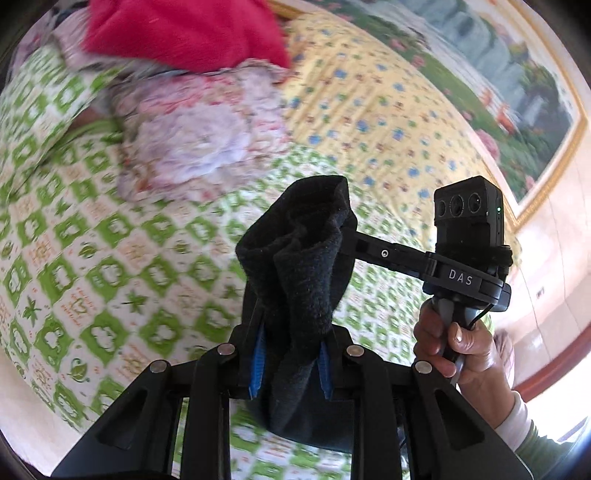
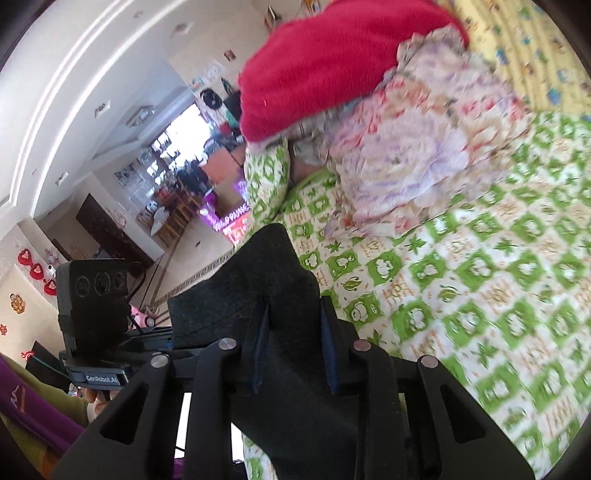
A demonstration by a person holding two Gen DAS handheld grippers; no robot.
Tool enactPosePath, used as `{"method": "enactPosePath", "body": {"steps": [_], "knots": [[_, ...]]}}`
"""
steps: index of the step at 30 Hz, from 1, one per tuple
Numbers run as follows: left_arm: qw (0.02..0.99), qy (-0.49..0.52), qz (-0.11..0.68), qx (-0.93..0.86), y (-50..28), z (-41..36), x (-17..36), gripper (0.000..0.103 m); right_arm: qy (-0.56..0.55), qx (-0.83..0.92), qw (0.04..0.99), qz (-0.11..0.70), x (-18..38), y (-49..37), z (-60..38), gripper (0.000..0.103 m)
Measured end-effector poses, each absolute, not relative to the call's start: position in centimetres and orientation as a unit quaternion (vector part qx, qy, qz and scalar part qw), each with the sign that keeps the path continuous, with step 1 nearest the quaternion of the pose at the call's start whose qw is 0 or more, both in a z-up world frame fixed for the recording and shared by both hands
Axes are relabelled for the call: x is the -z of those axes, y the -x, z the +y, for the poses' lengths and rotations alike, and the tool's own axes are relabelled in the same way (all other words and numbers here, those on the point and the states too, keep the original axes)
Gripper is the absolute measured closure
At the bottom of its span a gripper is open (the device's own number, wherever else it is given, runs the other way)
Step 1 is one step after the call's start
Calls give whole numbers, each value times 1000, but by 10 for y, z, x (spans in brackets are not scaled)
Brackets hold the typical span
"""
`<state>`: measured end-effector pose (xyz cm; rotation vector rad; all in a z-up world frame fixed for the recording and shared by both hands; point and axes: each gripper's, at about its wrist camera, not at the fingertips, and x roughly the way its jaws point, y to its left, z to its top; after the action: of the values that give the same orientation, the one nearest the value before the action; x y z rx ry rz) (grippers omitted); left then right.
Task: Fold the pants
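- The left gripper (image 1: 291, 354) is clamping a bunched fold of the black pants (image 1: 295, 266), its blue-lined fingers (image 1: 258, 358) pressing in on the fabric from both sides
- The dark cloth is rising in a rumpled column above those fingers and hanging down below them, held up clear of the bed
- The right gripper (image 1: 349, 236) is reaching in from the right side of the left wrist view, its tip buried in the upper edge of the same garment; its jaws are hidden by the cloth there
- The person's right hand (image 1: 454, 343) is gripping that tool's handle, beneath a black camera block (image 1: 469, 218)
- In the right wrist view, the right gripper (image 2: 295, 347) is closing on the pants (image 2: 258, 288), fabric filling the gap between its fingers (image 2: 328, 332) and spilling below
- The left tool's camera block (image 2: 96, 295) is showing at the left of that view, just beside the cloth
- A green-and-white patterned bedspread (image 1: 92, 258) is lying beneath everything
- A crumpled floral cloth (image 1: 199, 136) is sitting farther up the bed, with a red fleece garment (image 1: 184, 33) lying on top of it
- A yellow flowered quilt (image 1: 369, 96) is lying beyond, against a framed landscape picture (image 1: 517, 92)
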<state>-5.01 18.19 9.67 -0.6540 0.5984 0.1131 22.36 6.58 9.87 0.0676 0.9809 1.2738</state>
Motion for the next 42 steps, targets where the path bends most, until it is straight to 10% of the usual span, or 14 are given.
{"method": "enactPosePath", "body": {"steps": [42], "knots": [[896, 124, 402, 142, -11, -75, -96, 80, -225, -447, 783, 369, -51, -127, -209, 82]]}}
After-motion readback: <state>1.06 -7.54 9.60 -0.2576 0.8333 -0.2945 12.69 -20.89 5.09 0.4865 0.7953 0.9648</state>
